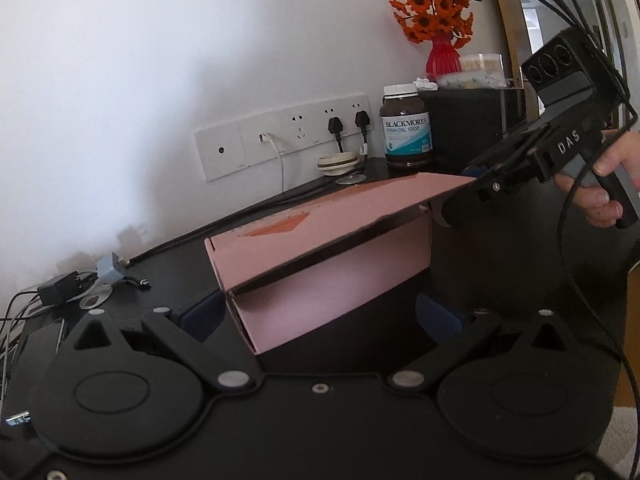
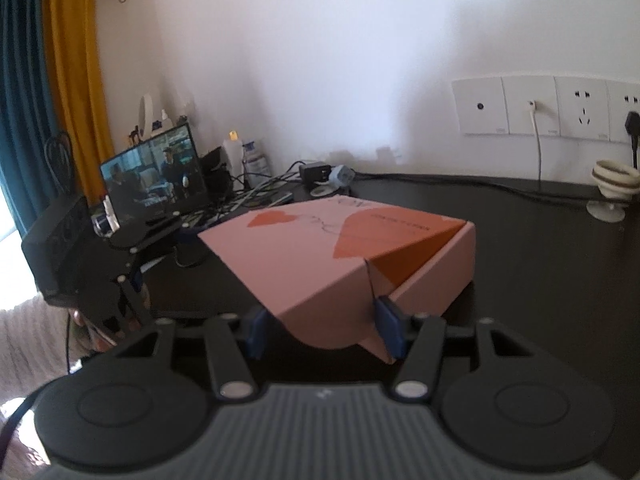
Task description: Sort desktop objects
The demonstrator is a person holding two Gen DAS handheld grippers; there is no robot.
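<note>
I hold a pair of tongs in each hand over a dark worktop point(image 1: 500, 280), and a pink cardboard box point(image 1: 320, 280) with orange heart prints sits on it between them. My left tongs point(image 1: 320, 320) are spread wide apart, their blue pads flanking the near corner of the box without touching it; the box lies straight ahead of them, its long side running away to my right. The lid point(image 1: 340, 208) is hinged along the far left edge and is raised at a slant, leaving a dark gap above the box wall. At the right, my right tongs point(image 1: 480, 184) meet the lid's free edge. In the right wrist view those right tongs point(image 2: 324, 330) straddle the lid's front flap point(image 2: 332, 312), pads close on either side; whether they actually press on it I cannot tell. My right hand is the one on the lid; whether it is lifting or lowering it cannot be judged from here.
</note>
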